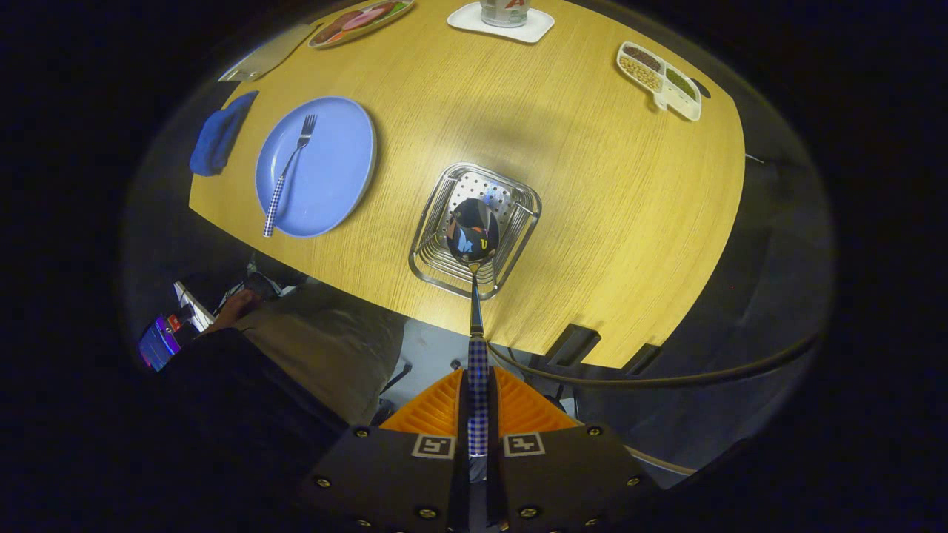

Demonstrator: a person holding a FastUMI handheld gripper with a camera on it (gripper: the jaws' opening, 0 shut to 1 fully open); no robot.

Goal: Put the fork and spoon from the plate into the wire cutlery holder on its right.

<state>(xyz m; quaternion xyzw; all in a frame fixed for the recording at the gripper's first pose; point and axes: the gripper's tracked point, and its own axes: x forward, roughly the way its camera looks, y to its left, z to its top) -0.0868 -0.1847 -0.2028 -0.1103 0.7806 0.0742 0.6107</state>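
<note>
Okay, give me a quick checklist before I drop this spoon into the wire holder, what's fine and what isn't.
1. Grip: tongs shut on the spoon by its checked handle: ok.
2. Aim: spoon bowl lines up with the wire cutlery holder opening; height above it: cannot tell.
3. Holder: upright on the table, nothing seen inside: ok.
4. Spoon angle: points straight ahead along the tongs: ok.
5. Fork: lying on the blue plate, left of the holder, not yet moved: not ok.
</note>
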